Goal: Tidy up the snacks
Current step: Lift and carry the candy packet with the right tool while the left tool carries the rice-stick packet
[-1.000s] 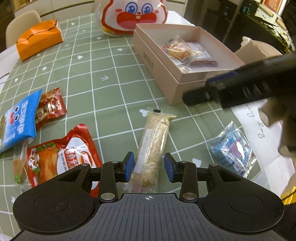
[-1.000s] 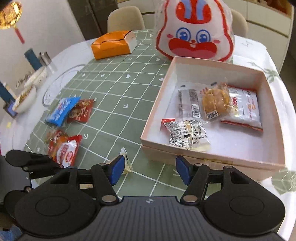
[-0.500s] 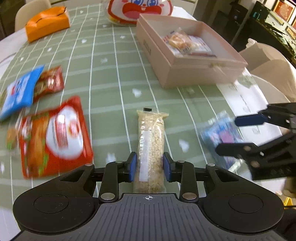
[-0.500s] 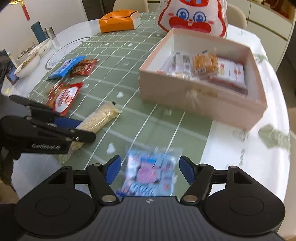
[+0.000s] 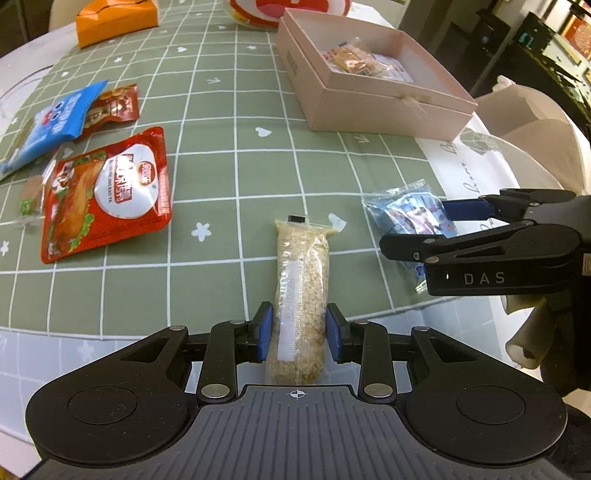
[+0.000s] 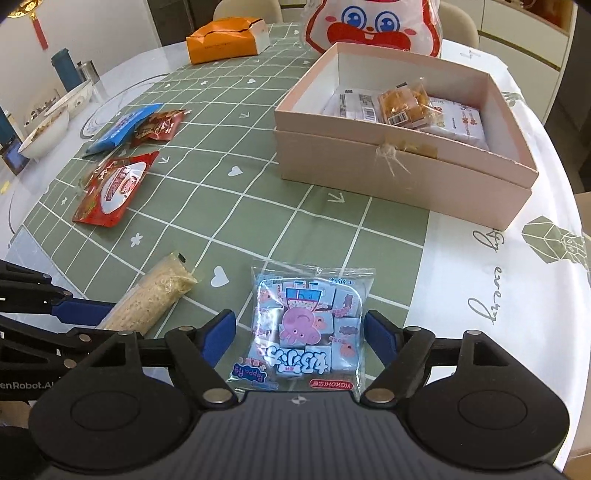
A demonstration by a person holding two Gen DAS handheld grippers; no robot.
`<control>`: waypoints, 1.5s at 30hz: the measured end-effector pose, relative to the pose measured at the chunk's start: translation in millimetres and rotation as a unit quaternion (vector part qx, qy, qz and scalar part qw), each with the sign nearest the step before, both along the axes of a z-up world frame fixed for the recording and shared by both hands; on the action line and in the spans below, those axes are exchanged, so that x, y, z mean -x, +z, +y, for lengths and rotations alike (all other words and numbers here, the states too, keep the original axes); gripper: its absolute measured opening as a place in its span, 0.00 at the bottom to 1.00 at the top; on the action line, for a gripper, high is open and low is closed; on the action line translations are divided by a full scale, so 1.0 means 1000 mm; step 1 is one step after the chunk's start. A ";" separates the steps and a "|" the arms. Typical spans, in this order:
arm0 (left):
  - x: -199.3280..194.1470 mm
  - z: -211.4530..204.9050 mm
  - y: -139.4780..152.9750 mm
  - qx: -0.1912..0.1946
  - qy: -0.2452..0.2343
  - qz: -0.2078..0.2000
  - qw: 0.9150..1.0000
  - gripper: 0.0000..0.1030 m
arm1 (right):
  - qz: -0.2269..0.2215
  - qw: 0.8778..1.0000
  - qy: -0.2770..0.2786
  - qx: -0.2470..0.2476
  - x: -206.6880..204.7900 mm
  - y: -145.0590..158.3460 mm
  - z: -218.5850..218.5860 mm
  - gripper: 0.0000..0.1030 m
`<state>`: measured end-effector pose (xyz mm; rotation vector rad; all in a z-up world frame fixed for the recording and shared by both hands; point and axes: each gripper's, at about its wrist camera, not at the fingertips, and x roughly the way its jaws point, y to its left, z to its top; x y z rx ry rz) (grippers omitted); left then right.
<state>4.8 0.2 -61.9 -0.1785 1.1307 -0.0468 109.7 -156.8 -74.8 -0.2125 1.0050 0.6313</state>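
Observation:
A long clear-wrapped puffed rice bar lies on the green checked cloth. My left gripper is shut on its near end, both blue pads against its sides. A blue cartoon-pig candy packet lies flat near the table edge. My right gripper straddles it, jaws opening, with a gap between each pad and the packet. In the left wrist view the right gripper hangs over that packet. The open pink box behind holds several wrapped snacks.
A large red snack pouch, a blue packet and a small dark red packet lie at the left. An orange box and a bunny-face bag stand at the back. Bowls sit far left.
The left gripper's jaws narrowed onto the rice bar. The right gripper swung from in front of the box down over the candy packet and its jaws spread wider.

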 end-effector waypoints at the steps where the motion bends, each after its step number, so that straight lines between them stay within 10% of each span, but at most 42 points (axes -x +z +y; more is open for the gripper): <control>1: 0.000 -0.001 0.000 -0.001 0.007 -0.001 1.000 0.34 | -0.004 1.000 0.003 -0.002 0.000 -0.001 0.000 0.78; 18: 0.038 -0.055 -0.012 -0.065 0.212 -0.101 0.970 0.36 | -0.013 0.995 0.090 0.049 0.003 -0.002 0.002 0.82; 29: 0.049 -0.033 -0.008 0.002 0.189 -0.094 0.978 0.34 | 0.023 0.997 0.019 0.067 -0.006 0.003 0.005 0.74; 45: 0.044 -0.011 -0.007 -0.005 0.077 -0.083 0.994 0.34 | -0.009 0.997 -0.061 0.046 0.010 -0.003 -0.004 0.81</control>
